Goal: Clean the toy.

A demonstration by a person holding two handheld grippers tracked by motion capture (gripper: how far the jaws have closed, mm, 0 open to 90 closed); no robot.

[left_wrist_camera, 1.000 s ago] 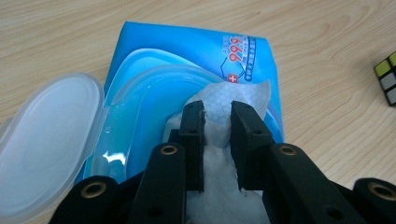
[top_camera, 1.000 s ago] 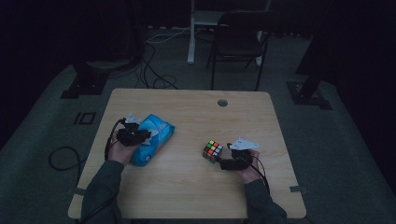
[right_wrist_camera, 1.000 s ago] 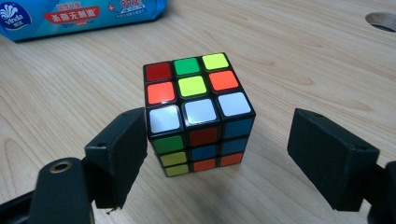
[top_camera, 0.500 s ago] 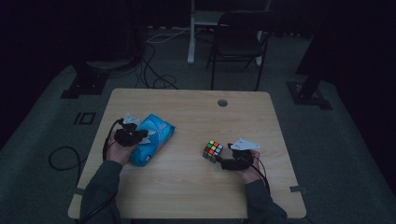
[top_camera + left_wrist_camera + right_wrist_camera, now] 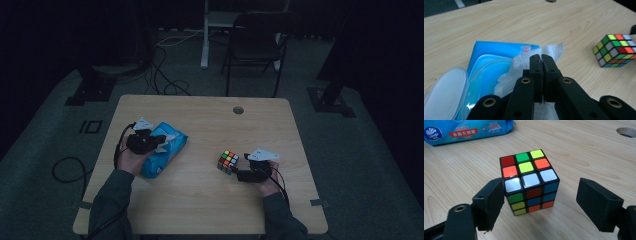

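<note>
The left gripper (image 5: 541,58) has just clamped its jaws tight on a white wipe (image 5: 524,65) sticking out of the blue wipe pack (image 5: 162,150), whose lid (image 5: 444,92) lies flipped open; the pinch looks secure enough to pull the sheet free. To the right of the pack sits the puzzle cube (image 5: 529,181), with the right gripper (image 5: 541,202) spread wide around it, one jaw just beside the cube, neither squeezing it. The pack's label reads "Vinda" and "99.9%"; the Chinese print is too small to read.
</note>
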